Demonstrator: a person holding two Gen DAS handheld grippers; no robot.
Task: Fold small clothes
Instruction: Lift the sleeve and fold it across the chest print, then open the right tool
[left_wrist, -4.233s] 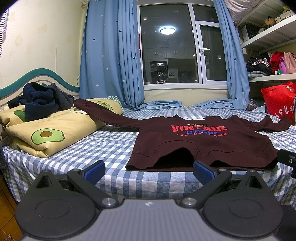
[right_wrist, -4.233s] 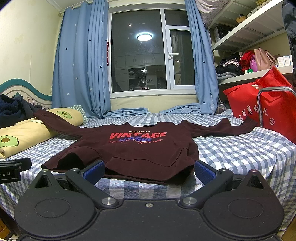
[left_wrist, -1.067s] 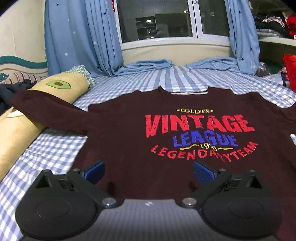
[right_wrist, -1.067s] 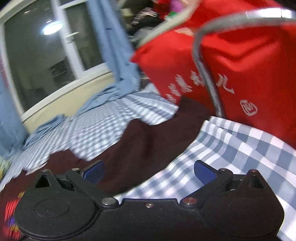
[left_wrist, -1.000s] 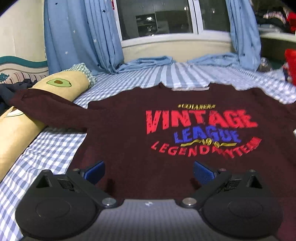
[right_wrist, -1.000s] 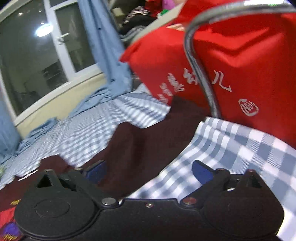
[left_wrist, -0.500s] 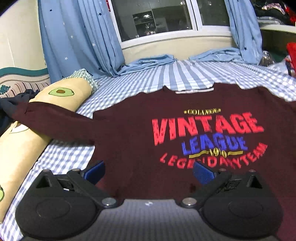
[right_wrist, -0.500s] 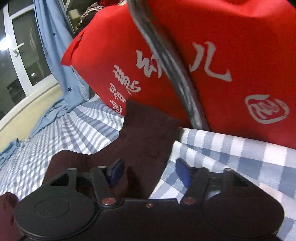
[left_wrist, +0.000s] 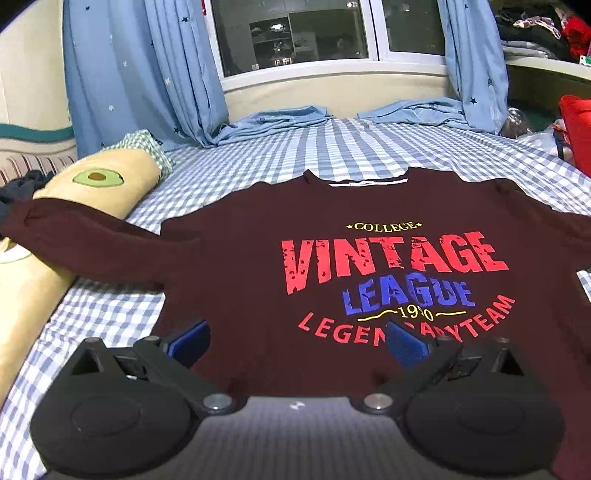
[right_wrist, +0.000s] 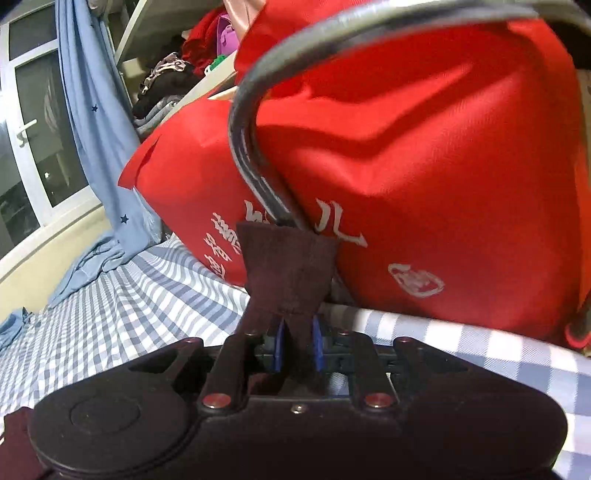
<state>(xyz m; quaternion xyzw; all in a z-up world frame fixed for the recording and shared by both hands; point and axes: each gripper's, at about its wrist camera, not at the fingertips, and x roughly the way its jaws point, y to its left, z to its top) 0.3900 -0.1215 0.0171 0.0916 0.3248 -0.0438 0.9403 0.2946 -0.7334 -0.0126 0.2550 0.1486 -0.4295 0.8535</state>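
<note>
Left wrist view: my left gripper (left_wrist: 295, 341) has its jaws wide apart, nothing between the pads, hovering over the lower front of the sweatshirt (left_wrist: 369, 266). The garment lies flat on the checked bed (left_wrist: 258, 155), print up, filling the centre and right of the frame, its collar toward the window at the top. One sleeve (left_wrist: 92, 236) runs out to the left edge and drapes over the avocado pillow (left_wrist: 110, 184); the other runs off the right edge. So the sleeves' long axis crosses the frame left to right, square to the way this gripper points.

Right wrist view: my right gripper (right_wrist: 297, 349) is closing, and the dark cuff (right_wrist: 288, 266) of the right sleeve is already between its blue pads, which look pressed onto the cloth. The cuff fans out just above the jaws at frame centre, against the red bag (right_wrist: 424, 166) and its grey frame tube (right_wrist: 251, 173) that fill the upper right. The rest of the sleeve trails under the gripper toward the lower left, where a scrap of maroon shows at the corner.

I judge that the fold turns on this: the body lies lower left of the right gripper, so the sleeve has to be carried that way, along its own length, away from the bag.
</note>
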